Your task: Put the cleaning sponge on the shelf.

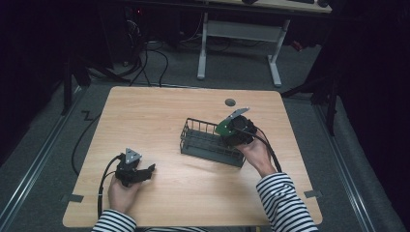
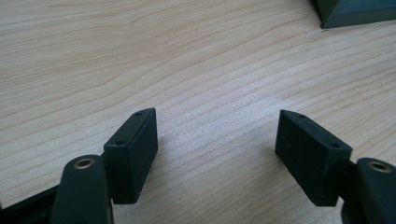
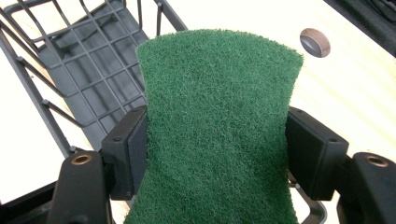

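R gripper [image 3: 217, 140] is clamping a green scouring pad [image 3: 217, 121] by its side edges, holding it over the black wire basket [image 1: 205, 140]. Pad's pinching in at the waist, so prob light, soft, grippy; edge hold suits. L gripper [image 2: 217, 140] is resting w/ jaws apart, empty, on the table [image 2: 140, 56].

Scouring pad [image 3: 217, 126] above wire basket [image 1: 200, 144]

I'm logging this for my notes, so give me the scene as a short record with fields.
Surface: wooden table
Held item: green scouring pad, pinched at its edges
Right gripper: shut on the pad, above the wire basket
Left gripper: open, nothing between its jaws, low over bare table
Basket contents: nothing visible inside
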`<state>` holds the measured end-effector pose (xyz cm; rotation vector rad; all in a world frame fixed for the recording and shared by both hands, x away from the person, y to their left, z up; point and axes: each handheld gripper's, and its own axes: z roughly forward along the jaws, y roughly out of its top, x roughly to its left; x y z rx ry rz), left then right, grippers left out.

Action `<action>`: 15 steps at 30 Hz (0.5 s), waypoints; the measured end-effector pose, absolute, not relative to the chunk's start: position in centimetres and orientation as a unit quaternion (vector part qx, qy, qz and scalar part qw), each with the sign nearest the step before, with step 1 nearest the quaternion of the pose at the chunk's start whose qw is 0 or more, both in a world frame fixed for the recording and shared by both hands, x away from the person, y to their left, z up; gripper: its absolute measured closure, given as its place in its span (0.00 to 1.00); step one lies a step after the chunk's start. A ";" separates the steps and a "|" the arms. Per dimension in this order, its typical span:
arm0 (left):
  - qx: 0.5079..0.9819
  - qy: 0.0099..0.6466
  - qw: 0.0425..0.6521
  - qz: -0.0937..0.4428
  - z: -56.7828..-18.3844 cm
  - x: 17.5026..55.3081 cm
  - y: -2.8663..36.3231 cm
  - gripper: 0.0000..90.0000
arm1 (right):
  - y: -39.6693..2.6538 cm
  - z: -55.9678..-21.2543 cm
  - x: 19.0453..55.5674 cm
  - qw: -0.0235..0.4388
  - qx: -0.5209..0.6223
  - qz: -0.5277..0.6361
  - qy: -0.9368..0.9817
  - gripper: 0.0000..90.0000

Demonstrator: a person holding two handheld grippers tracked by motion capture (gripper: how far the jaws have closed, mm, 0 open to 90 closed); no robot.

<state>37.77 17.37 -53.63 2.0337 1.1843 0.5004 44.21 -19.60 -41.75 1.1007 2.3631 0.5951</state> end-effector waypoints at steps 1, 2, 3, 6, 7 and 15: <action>0.789 0.459 0.359 0.194 -53.6 37.8 17.4 0.34 | -19.6 -41.8 44.2 0.231 0.400 0.217 0.860 0.33; 0.789 0.459 0.360 0.194 -53.6 37.8 17.4 0.34 | -19.6 -41.7 44.2 0.230 0.398 0.217 0.861 0.33; 0.789 0.459 0.360 0.194 -53.6 37.8 17.4 0.34 | -19.5 -41.7 44.1 0.227 0.399 0.218 0.861 0.33; 0.789 0.459 0.359 0.194 -53.6 37.8 17.4 0.34 | -19.4 -41.8 44.0 0.231 0.397 0.214 0.862 0.33; 0.789 0.459 0.360 0.194 -53.6 37.8 17.4 0.34 | -19.4 -41.8 44.1 0.231 0.398 0.214 0.862 0.33; 0.789 0.459 0.359 0.194 -53.6 37.8 17.4 0.34 | -19.2 -42.0 44.0 0.235 0.397 0.202 0.864 0.33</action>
